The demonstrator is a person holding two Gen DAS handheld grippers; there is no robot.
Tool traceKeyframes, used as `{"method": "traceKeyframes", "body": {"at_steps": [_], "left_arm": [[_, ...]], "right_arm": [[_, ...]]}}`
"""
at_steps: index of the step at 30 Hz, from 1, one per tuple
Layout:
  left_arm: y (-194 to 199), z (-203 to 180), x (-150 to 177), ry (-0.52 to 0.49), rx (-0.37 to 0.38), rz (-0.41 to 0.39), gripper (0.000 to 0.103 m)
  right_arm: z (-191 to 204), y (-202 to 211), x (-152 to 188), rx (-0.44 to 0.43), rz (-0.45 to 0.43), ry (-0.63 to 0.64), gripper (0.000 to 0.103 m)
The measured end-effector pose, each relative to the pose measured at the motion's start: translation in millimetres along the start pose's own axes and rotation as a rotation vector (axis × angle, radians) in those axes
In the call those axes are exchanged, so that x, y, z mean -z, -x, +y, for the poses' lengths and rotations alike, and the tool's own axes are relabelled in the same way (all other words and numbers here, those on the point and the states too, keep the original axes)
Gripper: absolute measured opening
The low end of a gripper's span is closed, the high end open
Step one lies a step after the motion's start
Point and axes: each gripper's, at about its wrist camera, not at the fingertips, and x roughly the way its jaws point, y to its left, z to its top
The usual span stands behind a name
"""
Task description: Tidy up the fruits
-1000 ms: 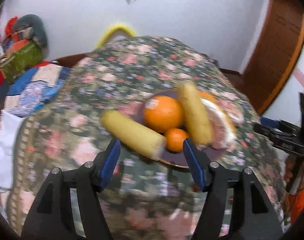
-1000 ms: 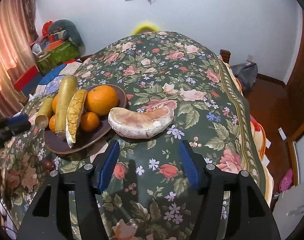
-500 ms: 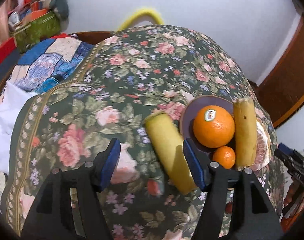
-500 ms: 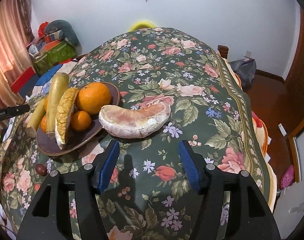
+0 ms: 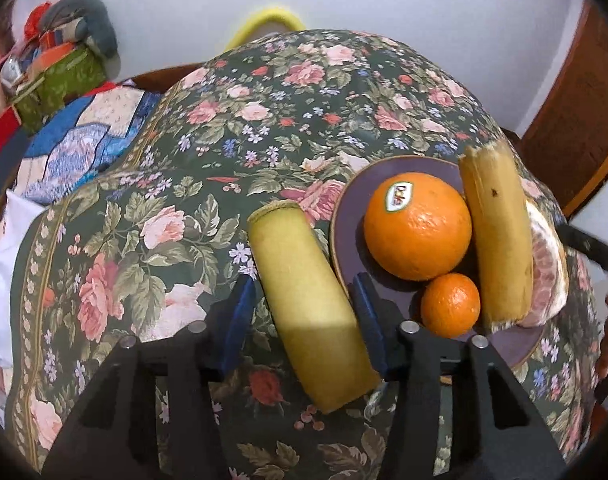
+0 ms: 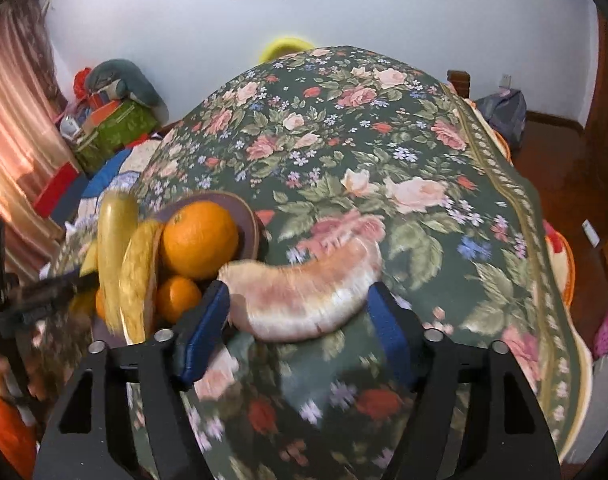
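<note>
A dark round plate [image 5: 348,216] on the floral tablecloth holds a large orange [image 5: 418,226], a small orange [image 5: 450,305] and a yellow fruit piece [image 5: 498,236]. A second yellow-green piece [image 5: 310,304] lies beside the plate, between the open blue fingers of my left gripper [image 5: 304,320]. A pink pomelo segment [image 6: 304,294] lies on the cloth right of the plate [image 6: 250,220], between the open fingers of my right gripper [image 6: 300,328]. Neither gripper is closed on its fruit.
The table's floral cloth [image 6: 384,140] drops off at the right edge, with wooden floor [image 6: 564,168] beyond. A bed with a quilt [image 5: 84,136] and boxes [image 5: 60,80] is at the left. A yellow chair back [image 5: 270,20] stands behind the table.
My left gripper has moved in over the yellow-green piece beside the plate. My right gripper has moved forward and down so the pomelo segment now sits between its fingers.
</note>
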Motion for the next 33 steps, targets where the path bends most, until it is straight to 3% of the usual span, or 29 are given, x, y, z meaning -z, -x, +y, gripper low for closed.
{"method": "traceKeyframes", "body": {"at_steps": [7,12,15,17,20,22,30,33], "left_arm": [[6.3,5.9,11.6,-0.039,-0.018,0.013,0.038],[11.8,13.3,21.2,-0.052,-0.02,0.022,0.038],[13.6,14.6,22.7,-0.051,-0.014,0.026,0.038],[14.5,14.5,22.9,-0.052,-0.012,0.03,0.038],[14.8,14.4,23.0,-0.054,-0.012,0.035,0.038],[14.3,13.2,21.0,-0.054,-0.011,0.04,0.038],[-0.3,6.0,6.2,-0.073,-0.031,0.055,0.038],[-3.3,6.7,3.0,-0.069,-0.036,0.049,0.037]], "right_arm": [[-8.0,-18.5,-9.1,0.029,0.032,-0.071,0.081],[-15.9,-23.2,-11.5,0.013,0.083,-0.06,0.081],[-13.9,-17.7,-6.5,0.05,0.101,0.02,0.081],[-10.8,-20.3,3.1,0.08,0.151,0.107,0.072],[-11.7,-7.6,13.8,0.068,0.154,0.152,0.071],[-12.7,-2.1,16.4,0.049,0.157,0.167,0.058],[-8.3,-9.8,6.4,0.063,0.112,0.124,0.055],[-10.5,-17.4,5.2,0.076,0.103,0.101,0.046]]}}
